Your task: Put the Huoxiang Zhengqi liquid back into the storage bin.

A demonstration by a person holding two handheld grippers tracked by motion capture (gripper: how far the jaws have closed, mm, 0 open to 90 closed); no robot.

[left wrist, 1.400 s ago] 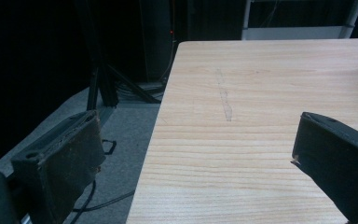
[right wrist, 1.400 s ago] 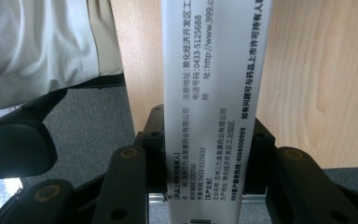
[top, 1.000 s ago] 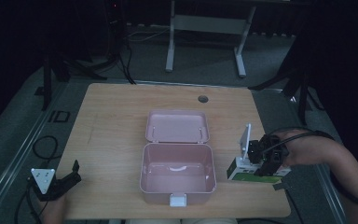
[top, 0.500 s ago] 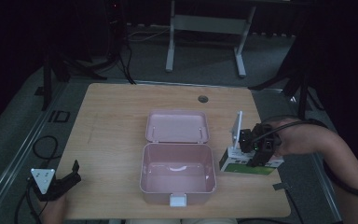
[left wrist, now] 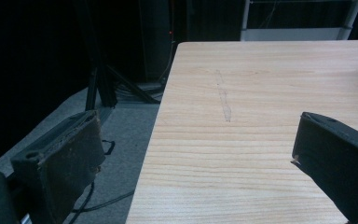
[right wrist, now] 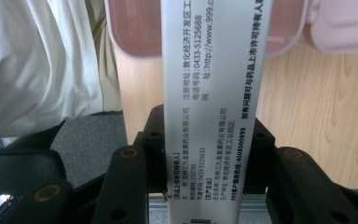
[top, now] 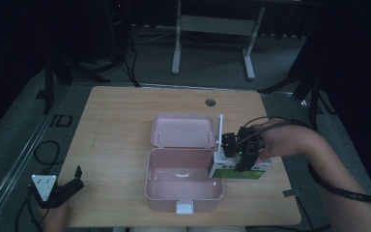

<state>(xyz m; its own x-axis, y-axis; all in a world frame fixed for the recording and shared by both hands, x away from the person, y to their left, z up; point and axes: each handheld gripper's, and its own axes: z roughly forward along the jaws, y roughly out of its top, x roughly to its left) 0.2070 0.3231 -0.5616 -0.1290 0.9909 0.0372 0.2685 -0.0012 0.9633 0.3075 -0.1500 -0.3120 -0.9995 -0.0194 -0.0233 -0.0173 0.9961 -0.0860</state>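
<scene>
The right gripper (top: pixel 228 155) is clamped on a white and green medicine box (top: pixel 239 169), its jaws closed tight against the two broad faces; in the high view the box hangs just off the right wall of the pink case (top: pixel 183 186), at about 3 o'clock from the case's open tray and just above the wooden table (top: pixel 121 125); the box's open white flap stands upright at 12 o'clock from the gripper, beside the case's lid (top: pixel 182 130), which lies flat on the table behind the tray; the tray's right rim is the nearest thing between the box and the tray's hollow; a white latch (top: pixel 184 207) sits at the tray's 6 o'clock edge; a small dark round hole (top: pixel 210 102) marks the table toward 12 o'clock; beyond the table stands a grey metal frame (top: pixel 212 24) on the floor, with cables at 10 o'clock; the left gripper (top: pixel 70 186) rests at the table's 8 o'clock corner, jaws spread wide with nothing between them, and in its own view bare wood lies ahead; in the right gripper view the medicine box (right wrist: pixel 212 93) shows printed Chinese text, the numbers 0433-5125688 and 4008000999, and a web address beginning http://www.999.c
</scene>
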